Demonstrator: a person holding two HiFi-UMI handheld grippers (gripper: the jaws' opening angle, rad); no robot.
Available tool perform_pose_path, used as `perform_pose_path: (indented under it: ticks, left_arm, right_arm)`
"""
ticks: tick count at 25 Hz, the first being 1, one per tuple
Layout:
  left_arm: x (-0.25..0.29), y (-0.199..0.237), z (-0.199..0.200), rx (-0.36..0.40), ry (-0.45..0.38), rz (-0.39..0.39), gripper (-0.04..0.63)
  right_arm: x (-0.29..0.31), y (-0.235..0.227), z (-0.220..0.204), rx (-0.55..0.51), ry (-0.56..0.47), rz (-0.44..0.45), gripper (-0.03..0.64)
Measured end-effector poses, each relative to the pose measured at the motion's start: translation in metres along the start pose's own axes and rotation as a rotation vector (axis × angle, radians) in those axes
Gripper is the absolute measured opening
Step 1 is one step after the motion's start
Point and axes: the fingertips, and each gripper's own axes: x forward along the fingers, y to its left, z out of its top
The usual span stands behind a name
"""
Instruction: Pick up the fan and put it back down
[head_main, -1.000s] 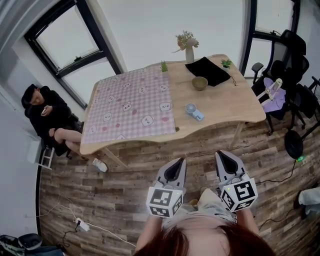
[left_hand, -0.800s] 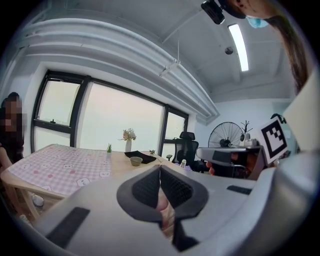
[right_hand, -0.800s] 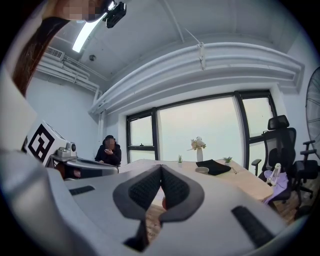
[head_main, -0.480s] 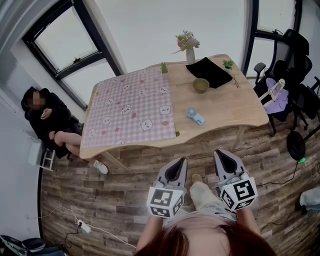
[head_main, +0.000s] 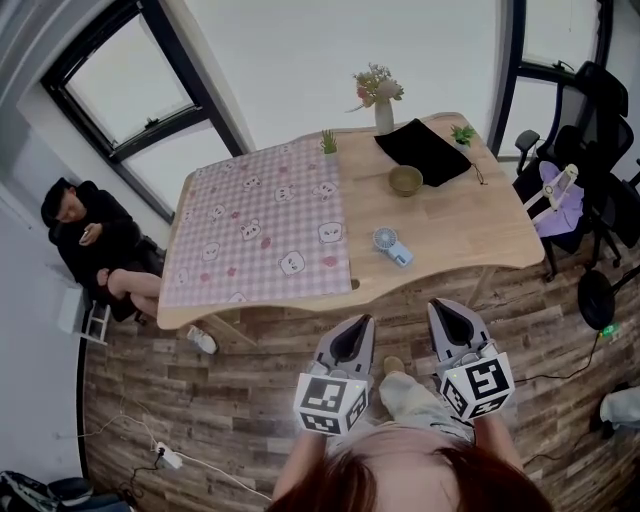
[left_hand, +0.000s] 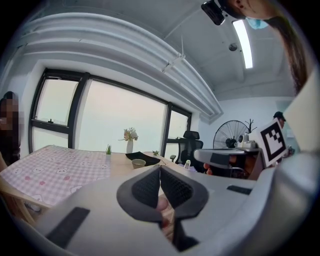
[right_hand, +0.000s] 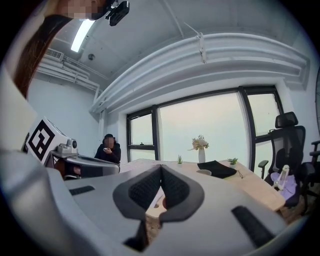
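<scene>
A small light-blue handheld fan (head_main: 389, 243) lies on the bare wood of the table (head_main: 470, 215), just right of the pink checked cloth (head_main: 265, 237). My left gripper (head_main: 349, 338) and right gripper (head_main: 448, 320) hover side by side over the floor in front of the table, well short of the fan. Both are shut with nothing between the pads, as the left gripper view (left_hand: 160, 172) and the right gripper view (right_hand: 161, 172) show. The fan is hidden behind the jaws in both gripper views.
On the table stand a bowl (head_main: 405, 180), a black cloth (head_main: 427, 150), a vase of flowers (head_main: 383, 108) and two small plants. A person sits by the window at left (head_main: 92, 240). Office chairs (head_main: 580, 150) and a floor fan (head_main: 596, 298) crowd the right side.
Both grippers and the head camera have moved toward the table; the table and fan now sit slightly lower and closer in the head view. The jaws stay shut.
</scene>
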Motion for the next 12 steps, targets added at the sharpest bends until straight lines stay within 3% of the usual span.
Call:
perform_pose_path:
  ticks: [12]
  left_arm:
    - [0.054, 0.029, 0.016, 0.001, 0.006, 0.022, 0.011]
  right_arm:
    - [0.057, -0.034, 0.004, -0.014, 0.023, 0.030, 0.000]
